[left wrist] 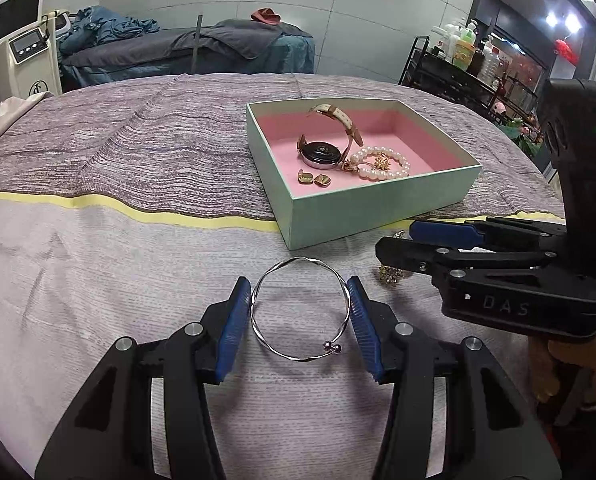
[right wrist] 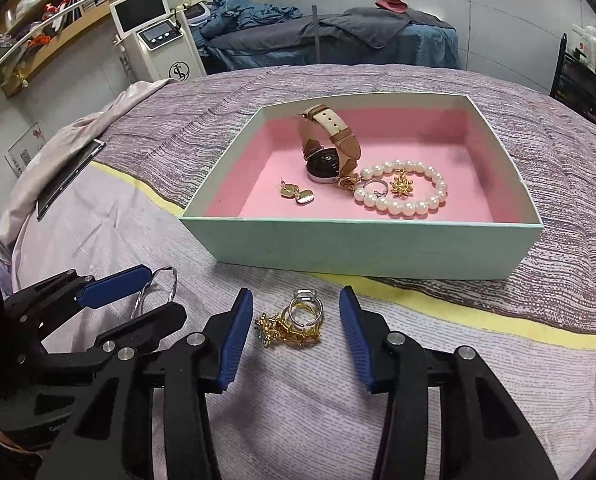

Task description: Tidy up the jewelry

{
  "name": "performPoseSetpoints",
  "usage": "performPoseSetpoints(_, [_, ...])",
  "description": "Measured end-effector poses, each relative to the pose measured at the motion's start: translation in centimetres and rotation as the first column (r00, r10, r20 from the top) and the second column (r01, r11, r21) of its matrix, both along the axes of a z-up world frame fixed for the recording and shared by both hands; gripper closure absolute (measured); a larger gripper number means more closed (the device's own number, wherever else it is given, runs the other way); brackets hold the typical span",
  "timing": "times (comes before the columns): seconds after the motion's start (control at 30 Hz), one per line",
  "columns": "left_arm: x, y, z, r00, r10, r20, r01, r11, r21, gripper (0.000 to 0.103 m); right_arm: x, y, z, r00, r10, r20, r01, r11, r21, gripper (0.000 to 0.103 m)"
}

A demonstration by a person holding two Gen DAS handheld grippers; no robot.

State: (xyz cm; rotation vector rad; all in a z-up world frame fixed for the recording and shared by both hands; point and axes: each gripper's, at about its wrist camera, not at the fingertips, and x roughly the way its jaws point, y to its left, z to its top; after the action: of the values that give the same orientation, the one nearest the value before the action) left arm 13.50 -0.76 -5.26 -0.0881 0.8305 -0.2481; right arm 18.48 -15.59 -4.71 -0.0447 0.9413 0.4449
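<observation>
Left claw (left wrist: 300,312) clamped on silver bangle (left wrist: 300,314), lower centre of frame. Right claw (right wrist: 296,334) partly open around gold rings (right wrist: 293,322), pads not touching; box (right wrist: 362,246) with watch (right wrist: 326,160) and pearls (right wrist: 406,196) just above.

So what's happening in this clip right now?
A person is sorting jewelry into a mint box with a pink lining. A watch, pearl bracelet and gold earrings already lie inside. The left gripper is shut on a silver bangle on the bedspread. The right gripper straddles a cluster of rings in front of the box, its fingers not touching them.
</observation>
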Motion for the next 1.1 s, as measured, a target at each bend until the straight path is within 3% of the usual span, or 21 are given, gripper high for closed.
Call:
performPoseSetpoints(0.23, [0.0,0.2,-0.1,1.000,0.001,-0.002,-0.001,1.000,-0.008,0.053,0.3,0.4,-0.4,1.000,0.010,-0.006,-0.010,1.000,-0.003,0.076])
performPoseSetpoints(0.47, [-0.1,0.1,-0.1,1.000,-0.004,0.001,0.004,1.000,-0.008,0.053,0.1,0.2,-0.2,1.000,0.010,0.006,-0.010,1.000,0.009,0.077])
performPoseSetpoints(0.5, [-0.1,0.1,-0.1,1.000,-0.005,0.001,0.005,1.000,-0.008,0.053,0.0,0.2,-0.1,1.000,0.012,0.009,-0.012,1.000,0.016,0.082])
performPoseSetpoints(0.53, [-0.1,0.1,0.0,1.000,-0.006,0.002,0.006,1.000,-0.007,0.053,-0.1,0.0,0.1,1.000,0.017,0.010,-0.017,0.999,0.027,0.092])
performPoseSetpoints(0.73, [-0.2,-0.1,0.2,1.000,-0.011,0.007,0.011,1.000,-0.008,0.053,-0.2,-0.4,0.5,1.000,0.014,0.018,-0.014,0.999,0.034,0.093])
performPoseSetpoints(0.8, [-0.2,-0.1,0.2,1.000,-0.011,0.009,0.011,1.000,-0.007,0.053,-0.2,-0.8,0.6,1.000,-0.005,0.024,0.003,0.999,0.048,0.093])
performPoseSetpoints(0.87, [-0.2,0.0,0.2,1.000,-0.009,0.007,0.009,1.000,-0.008,0.053,-0.2,-0.7,0.8,0.999,-0.004,0.039,0.003,0.999,0.035,0.083])
performPoseSetpoints(0.93, [-0.2,0.1,0.1,1.000,-0.005,0.005,0.005,1.000,-0.008,0.053,-0.5,-0.3,1.0,0.998,0.005,0.062,-0.006,1.000,0.020,0.060])
performPoseSetpoints(1.1, [-0.2,0.5,0.0,1.000,0.004,0.005,-0.004,1.000,-0.008,0.053,-0.6,1.9,0.5,0.995,0.067,0.074,-0.062,0.996,-0.069,0.058])
